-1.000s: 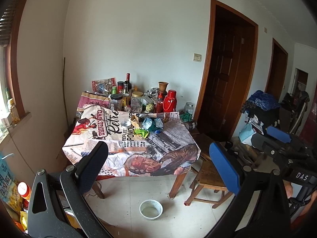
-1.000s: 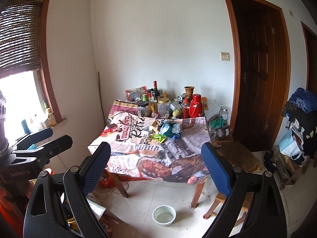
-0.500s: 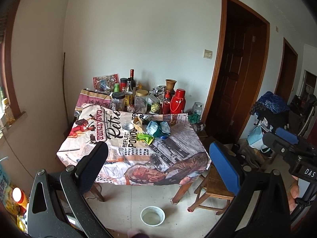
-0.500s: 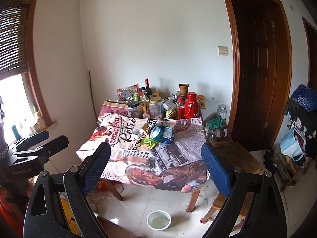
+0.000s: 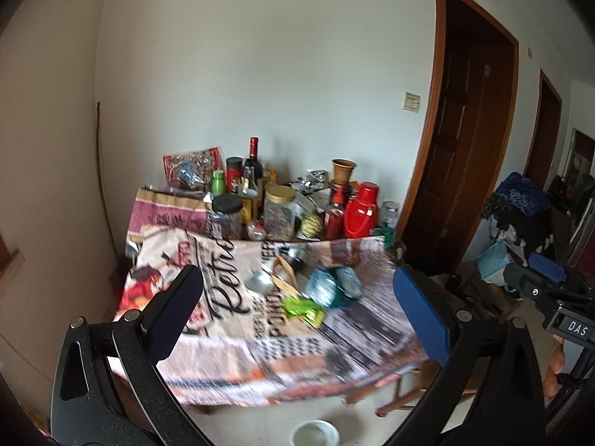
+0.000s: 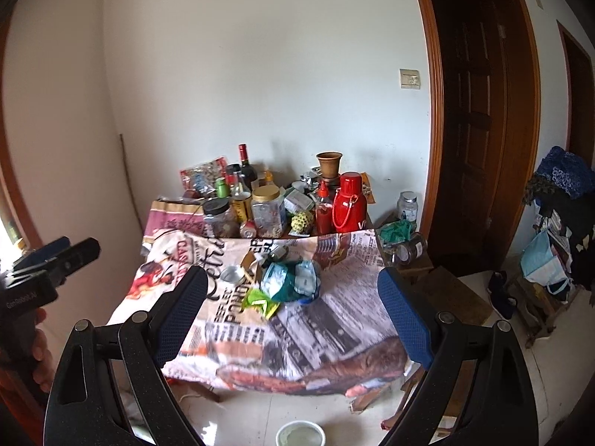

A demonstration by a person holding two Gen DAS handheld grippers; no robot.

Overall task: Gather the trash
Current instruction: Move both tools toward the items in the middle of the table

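Note:
A small table (image 5: 238,356) with a printed newspaper-style cloth stands against the wall. On its middle lie a crumpled teal and blue wrapper (image 6: 292,280), a green wrapper (image 6: 260,303) and a small tin lid (image 6: 232,273); they also show in the left wrist view, the teal wrapper (image 5: 331,290) and green wrapper (image 5: 303,308). My left gripper (image 5: 297,312) is open and empty in front of the table. My right gripper (image 6: 292,308) is open and empty, also short of the table. Each gripper shows at the edge of the other's view.
Jars, bottles, a red thermos (image 6: 347,202) and a clay pot (image 6: 329,163) crowd the table's back edge. A white bowl (image 6: 300,433) sits on the floor in front. A wooden stool (image 6: 438,286) stands at the right, near a dark door (image 6: 479,111).
Both grippers have moved closer to the table, which now fills more of each view. Both stay open and empty.

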